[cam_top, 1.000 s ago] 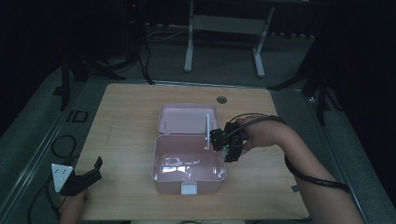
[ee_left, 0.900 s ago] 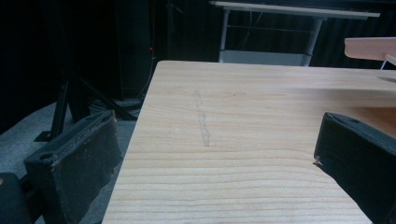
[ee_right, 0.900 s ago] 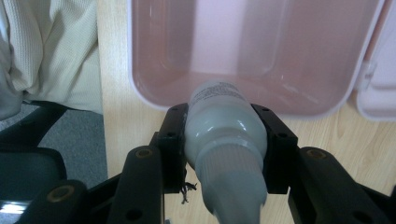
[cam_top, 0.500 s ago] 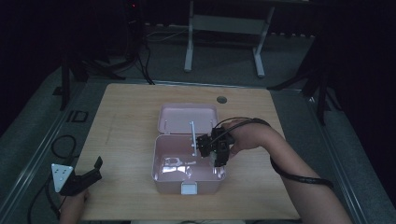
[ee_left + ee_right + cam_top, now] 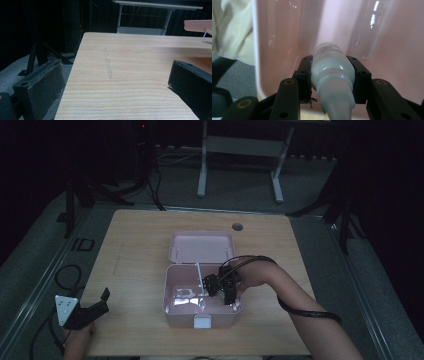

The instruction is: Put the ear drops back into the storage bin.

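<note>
A pink box [image 5: 169, 287] stands open in the middle of the wooden table [image 5: 135, 245], its lid [image 5: 201, 247] leaning back behind it. My right gripper [image 5: 214, 286] reaches down into the box's right half, shut on a white squeeze bottle [image 5: 332, 70]. The bottle's ribbed cap points back at the right gripper view's camera, and the pink box wall [image 5: 387, 30] is close behind it. Near the table's front left corner my left gripper [image 5: 102, 301] rests open. Nothing is between its jaws but bare table [image 5: 115, 75].
Pale shiny things [image 5: 187, 296] lie on the box floor at the left. A round cable hole [image 5: 237, 226] sits near the table's far edge. A metal frame [image 5: 240, 150] stands on the floor beyond. Cables [image 5: 65, 275] trail on the floor at the left.
My right gripper has moved left and down into the box with the bottle in its jaws. The left gripper has stayed where it was.
</note>
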Motion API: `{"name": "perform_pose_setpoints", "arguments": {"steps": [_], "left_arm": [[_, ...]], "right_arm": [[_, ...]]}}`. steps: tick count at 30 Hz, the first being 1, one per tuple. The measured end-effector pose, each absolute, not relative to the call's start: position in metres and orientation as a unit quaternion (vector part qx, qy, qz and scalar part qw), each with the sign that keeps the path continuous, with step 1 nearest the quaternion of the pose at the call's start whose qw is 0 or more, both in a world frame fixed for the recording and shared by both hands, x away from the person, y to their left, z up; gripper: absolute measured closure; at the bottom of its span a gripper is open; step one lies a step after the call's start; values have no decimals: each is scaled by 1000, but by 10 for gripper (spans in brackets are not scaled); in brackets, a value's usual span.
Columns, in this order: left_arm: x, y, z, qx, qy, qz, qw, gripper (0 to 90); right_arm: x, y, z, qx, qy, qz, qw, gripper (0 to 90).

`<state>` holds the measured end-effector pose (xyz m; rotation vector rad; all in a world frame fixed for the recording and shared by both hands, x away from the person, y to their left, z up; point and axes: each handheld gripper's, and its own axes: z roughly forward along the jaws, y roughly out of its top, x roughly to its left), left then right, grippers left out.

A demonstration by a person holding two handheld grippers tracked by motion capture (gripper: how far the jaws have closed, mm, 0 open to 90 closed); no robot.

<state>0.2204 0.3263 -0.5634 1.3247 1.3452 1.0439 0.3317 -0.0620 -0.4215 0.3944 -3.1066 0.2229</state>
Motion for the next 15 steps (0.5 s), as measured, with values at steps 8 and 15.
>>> {"name": "perform_pose_setpoints", "arguments": {"steps": [8,15], "left_arm": [[221,326,-563,541,550,425,473,5],[221,327,-563,541,550,425,474,5]], "right_arm": [[336,-59,-444,133,-989,72,2,596],[338,-56,-461,138,-987,82,9,596]]}}
